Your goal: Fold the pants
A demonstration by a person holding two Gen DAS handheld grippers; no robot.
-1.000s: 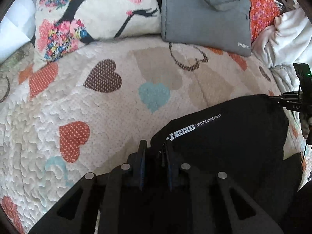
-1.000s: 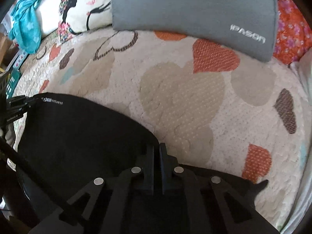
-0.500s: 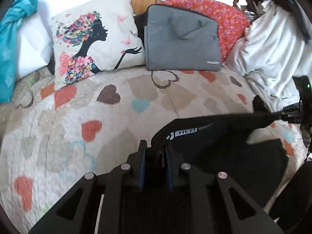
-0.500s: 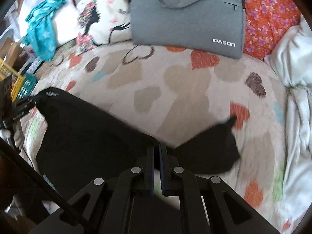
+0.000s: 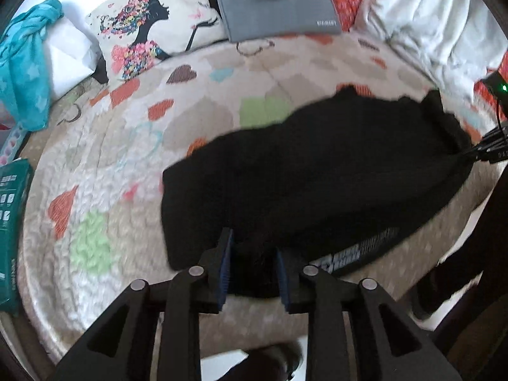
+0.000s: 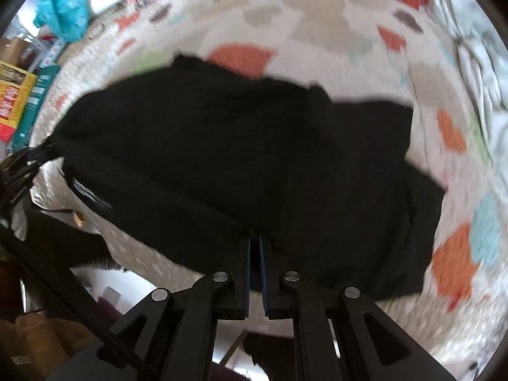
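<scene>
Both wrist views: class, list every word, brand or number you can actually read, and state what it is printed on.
None can be read for certain.
Grey laptop bag: white brand mark, too small and blurred.
Black pants: white waistband lettering, smeared by blur.
Green box: small white print, illegible.
Yellow box: red lettering, blurred.

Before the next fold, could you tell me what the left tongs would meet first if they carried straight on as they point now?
The black pants: the left tongs already straddle the near edge. The bedspread lies beneath, though depth is unclear.
</scene>
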